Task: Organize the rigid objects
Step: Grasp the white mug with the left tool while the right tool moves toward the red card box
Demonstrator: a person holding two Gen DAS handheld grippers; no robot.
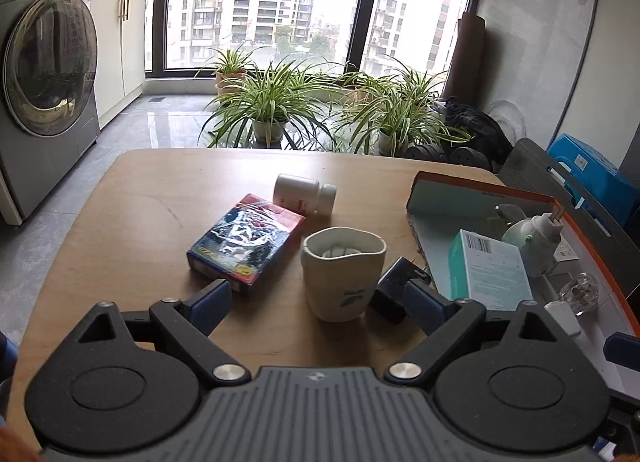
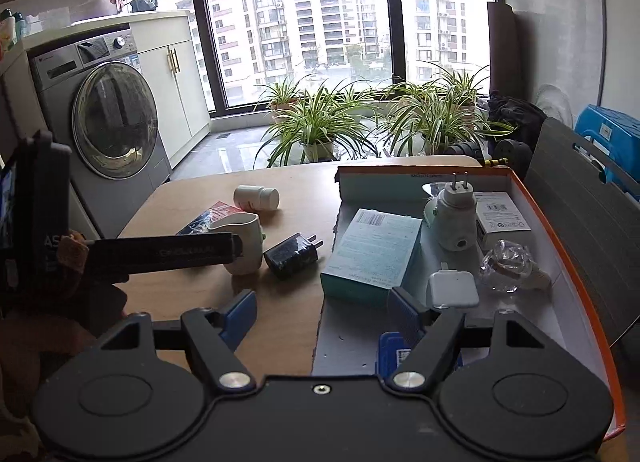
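On the wooden table (image 1: 132, 229) we count one orange-rimmed box lid (image 2: 576, 262) serving as a tray, at the right edge. Inside it: 1 teal box (image 2: 372, 250), 1 white box (image 2: 502, 217), 1 white plug-in device (image 2: 454, 221) w/ prongs up, 1 flat white adapter (image 2: 452, 288), 1 clear crinkly item (image 2: 506, 266) (can't tell what it is), 1 blue item (image 2: 390, 354) partly hidden behind the right gripper (image 2: 322, 312). Loose on the table: 1 card pack (image 1: 244, 240), 1 white cup (image 1: 342, 272), 1 white bottle (image 1: 306, 193) lying on its side, 1 black charger (image 2: 292, 256) just beside the cup. Our left gripper (image 1: 316, 298) hovers near the cup, jaws wide apart, holding nothing. Right gripper's jaws also apart, straddling the tray's near-left edge.
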